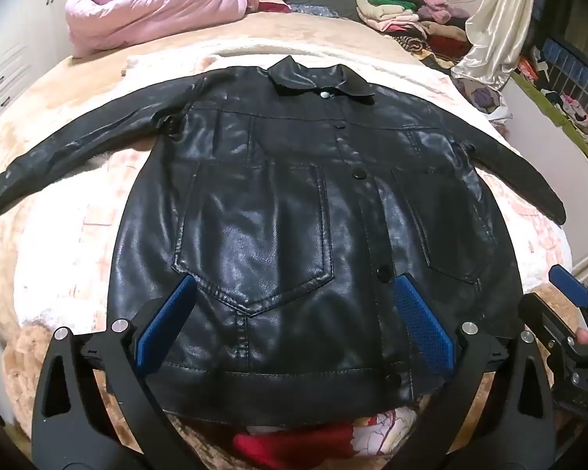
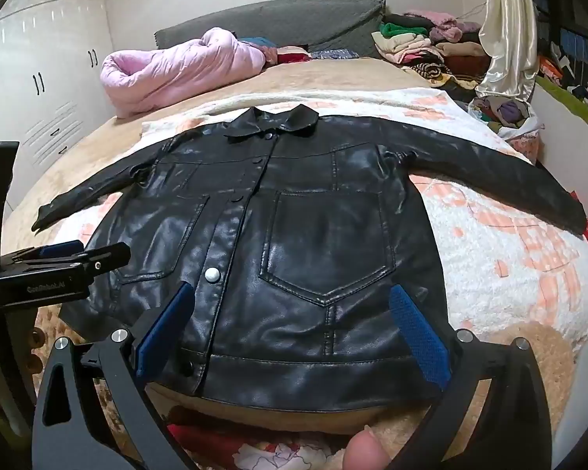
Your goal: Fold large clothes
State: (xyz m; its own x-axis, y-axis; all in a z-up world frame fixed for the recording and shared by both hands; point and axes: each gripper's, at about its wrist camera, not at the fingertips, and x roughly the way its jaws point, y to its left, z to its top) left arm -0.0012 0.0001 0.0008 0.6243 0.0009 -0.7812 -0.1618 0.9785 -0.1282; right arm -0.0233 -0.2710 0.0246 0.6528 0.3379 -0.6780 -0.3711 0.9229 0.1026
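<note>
We look down on a black leather jacket [image 1: 294,203] spread flat and face up on a bed [image 1: 58,125], buttoned, its collar [image 1: 317,78] at the far end and both sleeves stretched out to the sides. It lies on a white and peach fleece blanket [image 2: 509,243]. Our left tool [image 1: 294,313] hangs over the hem with its blue pads [image 1: 423,321] spread as wide as they go, one on each side of the lower left pocket [image 1: 254,243], gripping nothing. Our right tool [image 2: 290,325] is likewise fully open above the hem near the other pocket [image 2: 329,243], holding nothing. At the head of the bed we see a rolled pink quilt [image 1: 149,8], and a heap of folded clothes [image 1: 407,19] beside a cream satin curtain [image 2: 509,27]
</note>
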